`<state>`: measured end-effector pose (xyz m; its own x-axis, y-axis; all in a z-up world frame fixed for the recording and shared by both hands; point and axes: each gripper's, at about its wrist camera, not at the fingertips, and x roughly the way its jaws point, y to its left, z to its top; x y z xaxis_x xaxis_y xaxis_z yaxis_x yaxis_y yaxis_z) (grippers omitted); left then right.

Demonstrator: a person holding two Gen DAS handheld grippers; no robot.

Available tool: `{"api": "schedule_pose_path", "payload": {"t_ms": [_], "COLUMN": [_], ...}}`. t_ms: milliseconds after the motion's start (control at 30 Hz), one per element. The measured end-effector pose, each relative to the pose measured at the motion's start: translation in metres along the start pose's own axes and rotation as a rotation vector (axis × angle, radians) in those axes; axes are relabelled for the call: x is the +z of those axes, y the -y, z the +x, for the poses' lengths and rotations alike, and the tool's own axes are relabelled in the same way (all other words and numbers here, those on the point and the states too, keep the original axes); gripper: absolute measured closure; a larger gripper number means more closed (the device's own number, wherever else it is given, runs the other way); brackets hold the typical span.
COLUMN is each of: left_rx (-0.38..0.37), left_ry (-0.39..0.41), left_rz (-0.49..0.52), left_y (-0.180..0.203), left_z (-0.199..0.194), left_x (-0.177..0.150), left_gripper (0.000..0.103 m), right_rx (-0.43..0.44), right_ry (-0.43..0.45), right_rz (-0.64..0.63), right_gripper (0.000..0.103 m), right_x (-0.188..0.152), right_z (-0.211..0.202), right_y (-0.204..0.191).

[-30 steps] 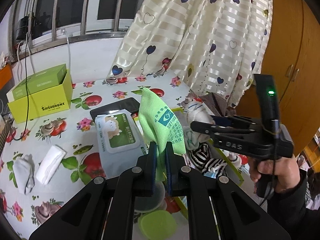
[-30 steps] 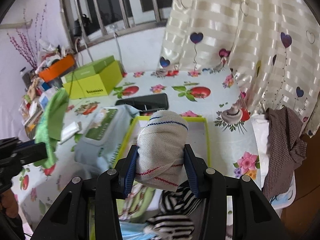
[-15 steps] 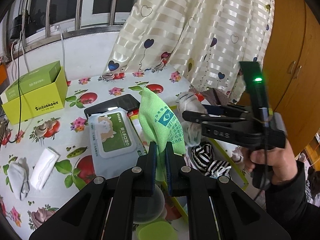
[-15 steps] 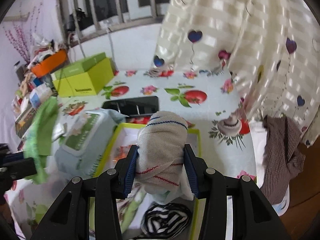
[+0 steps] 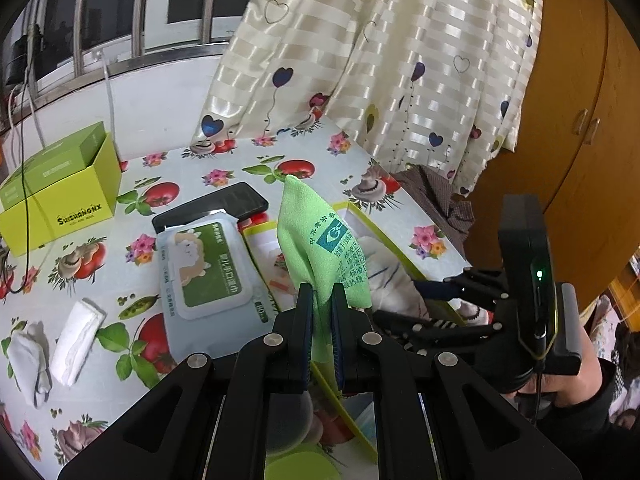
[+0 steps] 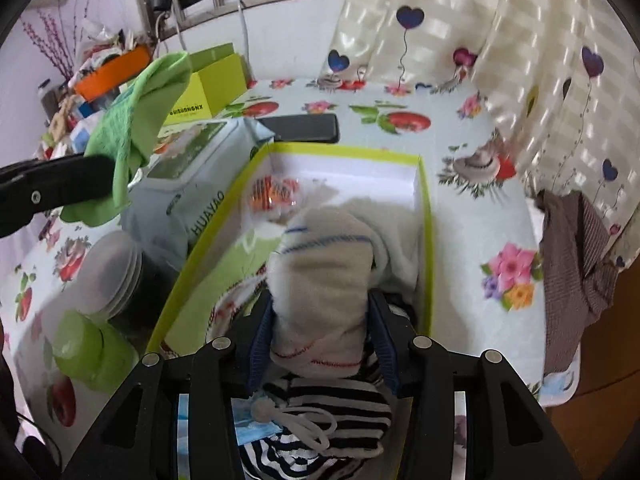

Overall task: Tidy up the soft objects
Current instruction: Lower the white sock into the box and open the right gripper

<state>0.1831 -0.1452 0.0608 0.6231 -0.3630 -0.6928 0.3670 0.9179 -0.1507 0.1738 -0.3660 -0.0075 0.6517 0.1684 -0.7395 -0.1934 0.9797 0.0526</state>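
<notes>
Right gripper (image 6: 320, 344), jaws just opening, lowers the beige rolled cloth (image 6: 320, 280) into the yellow-rimmed tray (image 6: 424, 208) beside striped fabric (image 6: 328, 420). Left gripper (image 5: 320, 320) pinches the green cloth (image 5: 324, 248), undelivered. Two white cloths (image 5: 52, 348) remain on the table.

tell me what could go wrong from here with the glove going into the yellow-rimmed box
1. The right tongs have just been opening with the white knit glove between them; it may flop onto the yellow-green box rim rather than inside.
2. It lands on the striped cloth already there, so the pile may spill.
3. The green cloth, pinched in the left tongs, dangles beside the wet wipes pack and could snag.
</notes>
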Motion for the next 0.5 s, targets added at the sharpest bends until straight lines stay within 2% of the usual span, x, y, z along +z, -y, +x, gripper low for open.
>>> {"api": "schedule_pose_path", "payload": {"t_ms": [100, 300, 500], "left_rx": [-0.001, 0.004, 0.013], "left_ry": [-0.017, -0.065, -0.131], "left_rz": [0.001, 0.002, 0.015], "left_y": [0.001, 0.002, 0.004], "left_z": [0.007, 0.029, 0.061], "left_x": [0.004, 0.011, 0.018], "left_gripper": [0.094, 0.094, 0.094], "right_rx": [-0.001, 0.011, 0.027], "right_ry": [0.040, 0.149, 0.184], "right_rz": [0.002, 0.024, 0.060], "right_gripper": [0.050, 0.049, 0.049], "right_x": [-0.003, -0.003, -0.004], "right_z": [-0.008, -0.035, -0.043], "right_y": [0.001, 0.005, 0.014]}}
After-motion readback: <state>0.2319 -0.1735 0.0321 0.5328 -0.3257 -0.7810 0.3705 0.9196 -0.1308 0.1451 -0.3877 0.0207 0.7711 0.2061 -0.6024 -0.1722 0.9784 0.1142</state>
